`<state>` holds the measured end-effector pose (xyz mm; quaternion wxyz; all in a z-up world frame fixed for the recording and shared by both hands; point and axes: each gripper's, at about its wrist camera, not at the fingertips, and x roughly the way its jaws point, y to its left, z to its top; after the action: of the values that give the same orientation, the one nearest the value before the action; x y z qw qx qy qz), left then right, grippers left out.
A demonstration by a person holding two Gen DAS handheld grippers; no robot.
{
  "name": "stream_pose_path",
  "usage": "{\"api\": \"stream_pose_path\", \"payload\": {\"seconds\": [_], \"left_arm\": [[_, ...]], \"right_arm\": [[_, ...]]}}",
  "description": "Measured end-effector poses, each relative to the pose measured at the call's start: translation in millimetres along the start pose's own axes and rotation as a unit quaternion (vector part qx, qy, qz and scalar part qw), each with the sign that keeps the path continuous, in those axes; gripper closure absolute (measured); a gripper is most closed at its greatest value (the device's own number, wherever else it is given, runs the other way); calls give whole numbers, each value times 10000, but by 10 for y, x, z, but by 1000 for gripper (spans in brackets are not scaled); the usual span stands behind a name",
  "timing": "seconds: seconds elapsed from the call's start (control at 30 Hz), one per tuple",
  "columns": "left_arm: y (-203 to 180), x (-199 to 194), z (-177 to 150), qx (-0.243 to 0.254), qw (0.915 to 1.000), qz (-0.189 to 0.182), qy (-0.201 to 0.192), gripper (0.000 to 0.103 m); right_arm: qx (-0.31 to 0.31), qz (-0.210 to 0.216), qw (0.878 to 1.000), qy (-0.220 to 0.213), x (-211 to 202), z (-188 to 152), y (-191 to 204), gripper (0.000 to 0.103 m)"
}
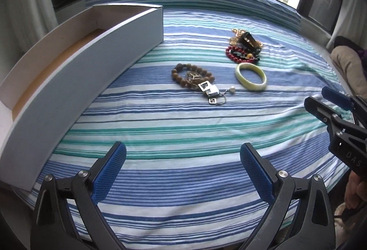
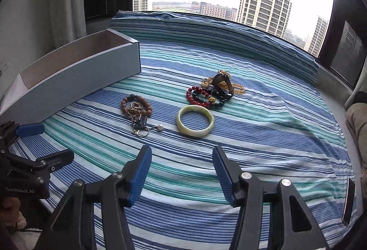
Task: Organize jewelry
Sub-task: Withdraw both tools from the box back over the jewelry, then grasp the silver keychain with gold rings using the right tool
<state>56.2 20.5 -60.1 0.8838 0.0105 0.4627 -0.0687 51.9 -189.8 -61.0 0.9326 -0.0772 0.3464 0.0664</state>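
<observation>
Lying left: box [image 1: 96,52], open-topped, on the striped cloth [image 1: 183,135].
Left claw [image 1: 183,172]: hovering, spread wide, gripping nothing.
Middle: wooden beads [image 1: 191,76], pale bangle [image 1: 250,76], red beads [image 1: 231,52], near each other on the cloth.
Right claw [image 2: 182,172]: hovering parted, unloaded.

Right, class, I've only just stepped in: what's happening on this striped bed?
A person holds a left gripper and a right gripper above the striped bedspread, jaws open and holding nothing. The jewelry lies loose: a pale green bangle, a brown bead bracelet with tangled chains, and a pile of red and black bead bracelets. The long open box stands to the left; no jewelry is visible inside.
</observation>
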Motion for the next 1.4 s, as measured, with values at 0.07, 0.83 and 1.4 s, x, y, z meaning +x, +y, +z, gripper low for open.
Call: {"api": "stream_pose_path", "payload": {"seconds": [0.07, 0.83, 1.4], "left_arm": [[-26, 8, 5, 24, 10000, 31, 17, 4], [121, 169, -40, -132, 9993, 249, 237, 4], [526, 327, -147, -676, 9962, 338, 439, 4]], "right_arm": [[-11, -101, 9999, -52, -26, -45, -44, 47], [20, -140, 9999, -28, -24, -168, -153, 47], [-295, 1482, 9854, 780, 1345, 337, 462, 47]]}}
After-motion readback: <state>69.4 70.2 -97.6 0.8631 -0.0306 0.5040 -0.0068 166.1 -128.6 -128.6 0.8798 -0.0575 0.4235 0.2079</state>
